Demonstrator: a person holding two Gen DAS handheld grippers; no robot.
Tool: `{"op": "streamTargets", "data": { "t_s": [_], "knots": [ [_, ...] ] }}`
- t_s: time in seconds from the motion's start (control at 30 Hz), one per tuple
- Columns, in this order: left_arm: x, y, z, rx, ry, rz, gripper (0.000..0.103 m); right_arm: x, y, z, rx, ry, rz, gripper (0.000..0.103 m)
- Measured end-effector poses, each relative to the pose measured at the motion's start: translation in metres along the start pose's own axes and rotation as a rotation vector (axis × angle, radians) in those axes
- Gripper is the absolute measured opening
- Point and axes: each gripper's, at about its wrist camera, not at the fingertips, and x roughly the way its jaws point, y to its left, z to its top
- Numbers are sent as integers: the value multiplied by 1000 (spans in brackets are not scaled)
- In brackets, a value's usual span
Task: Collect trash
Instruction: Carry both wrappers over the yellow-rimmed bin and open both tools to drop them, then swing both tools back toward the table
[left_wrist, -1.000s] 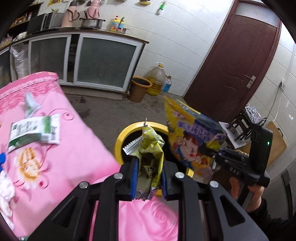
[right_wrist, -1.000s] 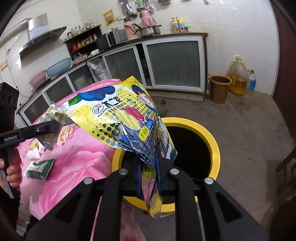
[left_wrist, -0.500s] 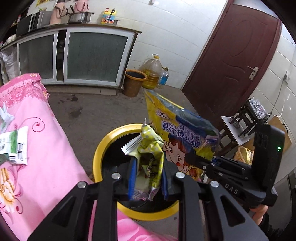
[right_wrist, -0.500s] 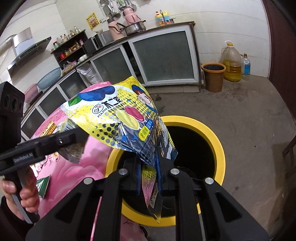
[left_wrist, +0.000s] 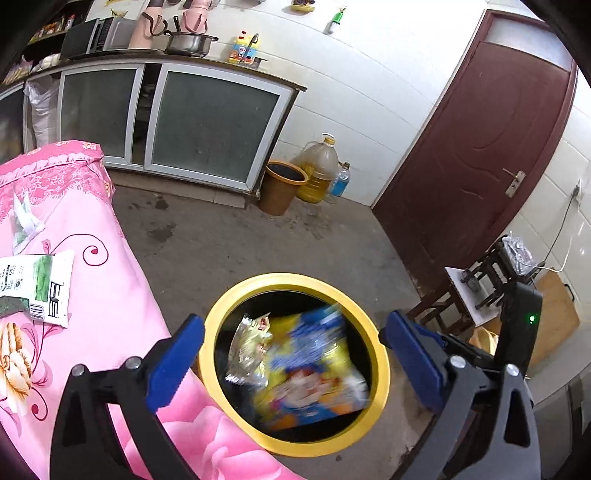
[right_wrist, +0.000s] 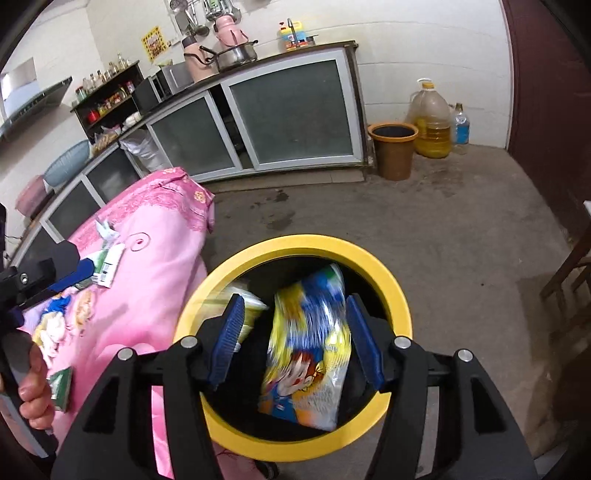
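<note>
Far left in the left wrist view: pink floral cloth (left_wrist: 96, 295) with a green-and-white packet (left_wrist: 35, 290) lying flat on it, and a crumpled white scrap (left_wrist: 24, 221) beyond that. Nearer the middle: left gripper (left_wrist: 291, 365) with blue pads spread wide apart, clamped on nothing, held over the yellow-rimmed bin (left_wrist: 382, 363). Inside the bin: small yellow-green wrapper (left_wrist: 249, 347) to the left, touching the large cartoon snack bag (left_wrist: 314, 373), both motion-blurred. Behind: brown bucket (left_wrist: 282, 186), oil jug (left_wrist: 320, 168), dark red door (left_wrist: 476, 155). Far right, seen only here: wooden stool (left_wrist: 476, 295) and the body of the right gripper with a green light.

Far left in the right wrist view, seen only here: a bare hand (right_wrist: 31, 384) on the left gripper's handle, and a small green packet (right_wrist: 61, 387) on the pink floral cloth (right_wrist: 155, 273) just beside it; the green-and-white packet (right_wrist: 109, 262) farther back. Middle: right gripper (right_wrist: 293, 339) with pads wide apart and empty, above the yellow-rimmed bin (right_wrist: 400, 295). Large cartoon snack bag (right_wrist: 310, 347) standing on end inside, tilted, blurred; small yellow-green wrapper (right_wrist: 247, 302) mostly hidden behind the left pad. Right: brown bucket (right_wrist: 393, 149), oil jug (right_wrist: 432, 120).
</note>
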Motion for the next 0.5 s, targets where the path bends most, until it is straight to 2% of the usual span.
{"op": "streamTargets", "data": {
  "t_s": [0.1, 0.2, 0.37, 0.5],
  "knots": [
    [-5, -1, 0, 8, -1, 21, 95, -9, 0, -2, 11, -15, -1, 55],
    [-26, 2, -3, 5, -34, 7, 95, -25, 6, -4, 0, -54, 10, 55],
    [-84, 24, -18, 22, -99, 58, 95, -55, 33, -14, -88, -153, 31, 57],
    [-138, 61, -39, 8, -125, 131, 95, -73, 69, -23, -198, -205, 104, 60]
  ]
}}
